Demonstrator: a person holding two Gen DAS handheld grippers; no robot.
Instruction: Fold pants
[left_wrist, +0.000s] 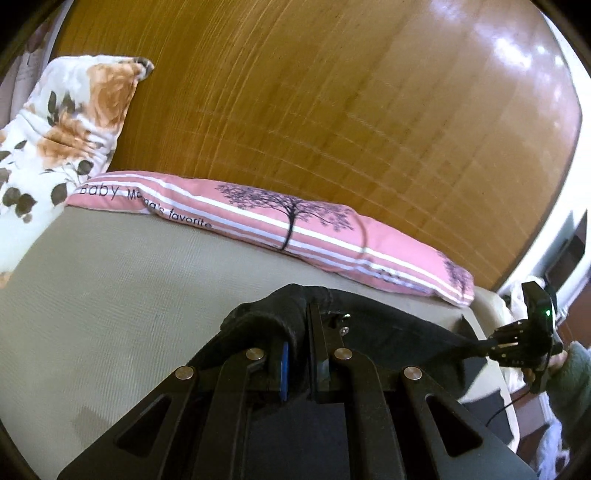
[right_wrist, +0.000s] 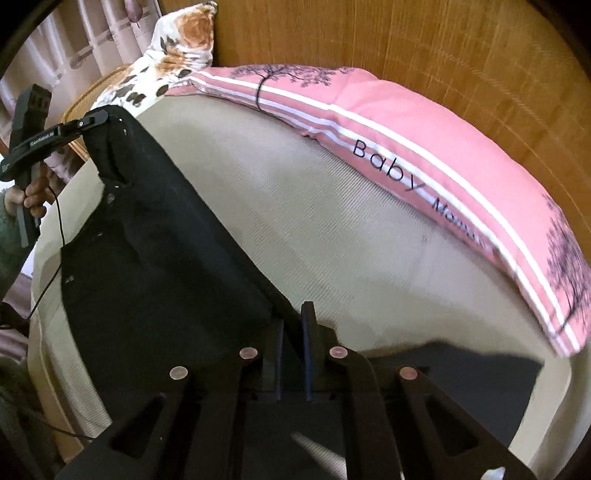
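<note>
1. The left gripper (left_wrist: 301, 332) was pressed together on a bunched edge of the black pants (right_wrist: 159, 266) — fabric pinched between its fingers.
2. The right gripper (right_wrist: 293, 328) was clamped on another edge.
3. The pants hung stretched between them over the beige mattress (right_wrist: 332, 236), near the pink pillow (left_wrist: 295, 225).

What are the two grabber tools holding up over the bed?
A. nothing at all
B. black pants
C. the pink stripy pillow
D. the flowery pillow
B: both the left gripper and the right gripper have their jaws shut on the black fabric pants, stretched between them above the beige mattress.
</note>
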